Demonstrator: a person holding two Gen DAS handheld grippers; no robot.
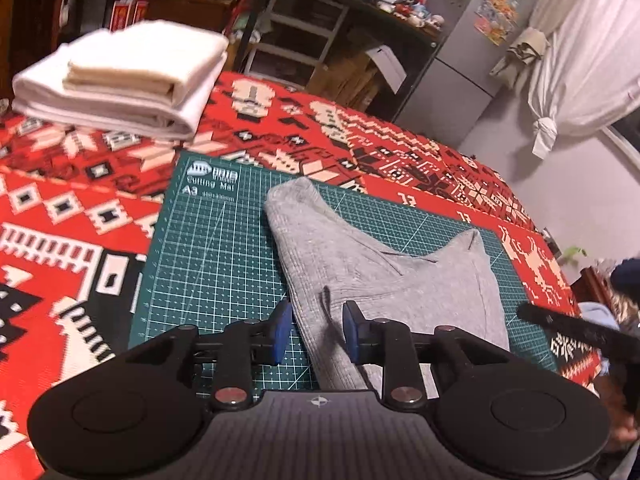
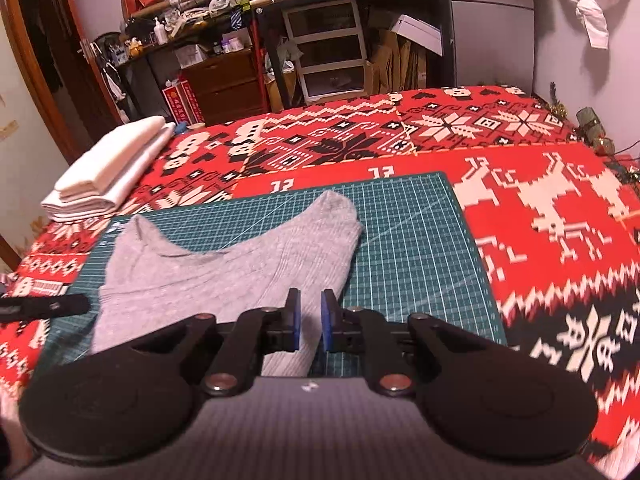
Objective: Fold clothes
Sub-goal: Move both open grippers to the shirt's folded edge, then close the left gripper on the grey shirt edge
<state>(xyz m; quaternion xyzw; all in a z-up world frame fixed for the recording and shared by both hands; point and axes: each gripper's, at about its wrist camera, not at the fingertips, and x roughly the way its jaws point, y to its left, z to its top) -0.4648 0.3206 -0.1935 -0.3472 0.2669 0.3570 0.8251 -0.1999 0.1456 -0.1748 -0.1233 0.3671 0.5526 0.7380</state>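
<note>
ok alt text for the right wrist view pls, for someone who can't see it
The right gripper, open, hovers over the near edge of a grey garment lying on a green cutting mat. The mat sits on a red patterned blanket, with folded white cloths at the far left and cluttered shelves behind.

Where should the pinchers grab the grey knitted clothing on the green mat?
Probably at the near hem of the grey ribbed garment, one gripper per corner, coming low from the near side. It lies flat on the green gridded cutting mat, its two pointed ends away, so the near edge is easiest to lift.
</note>
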